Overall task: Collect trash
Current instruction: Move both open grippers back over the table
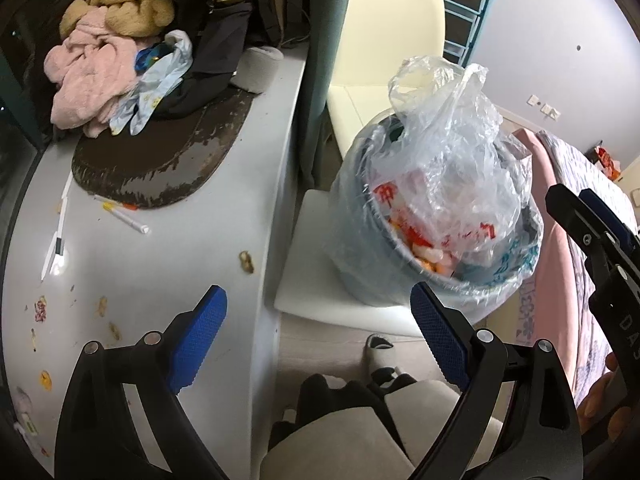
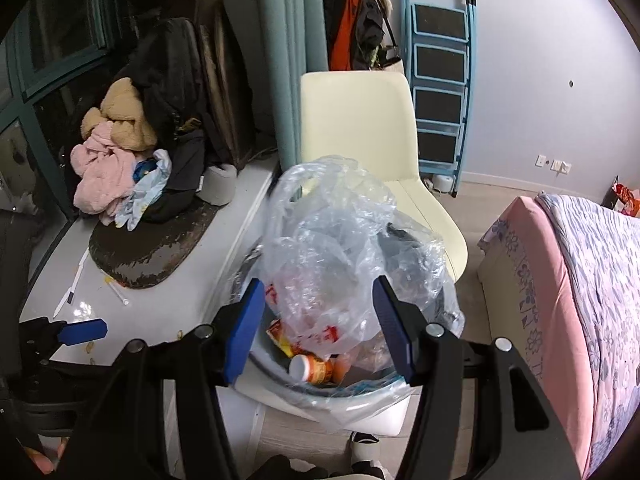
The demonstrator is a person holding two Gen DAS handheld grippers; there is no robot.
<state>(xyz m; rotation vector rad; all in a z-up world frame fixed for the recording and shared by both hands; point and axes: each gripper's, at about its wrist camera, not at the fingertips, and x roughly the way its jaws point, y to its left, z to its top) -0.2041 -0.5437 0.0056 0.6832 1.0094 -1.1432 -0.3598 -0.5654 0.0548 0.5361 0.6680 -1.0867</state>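
A round bin (image 1: 372, 276) lined with a clear plastic bag (image 1: 452, 152) stands on a white stool (image 1: 308, 280); wrappers and orange-white scraps fill it. My left gripper (image 1: 316, 344) is open and empty, low in front of the white ledge (image 1: 168, 256) and the bin. Peanut shells (image 1: 247, 261) and crumbs (image 1: 103, 306) lie on the ledge. My right gripper (image 2: 320, 328) is open and empty, just above the bin (image 2: 280, 376), its jaws on either side of the crumpled bag (image 2: 340, 248). A small orange bottle (image 2: 312, 368) lies in the bin.
On the ledge lie white pens (image 1: 128, 220), a worn brown cushion (image 1: 160, 160) and a pile of clothes (image 1: 100, 76). A cream chair (image 2: 360, 136) stands behind the bin, a blue step ladder (image 2: 440, 92) by the wall, a bed (image 2: 580, 280) at right.
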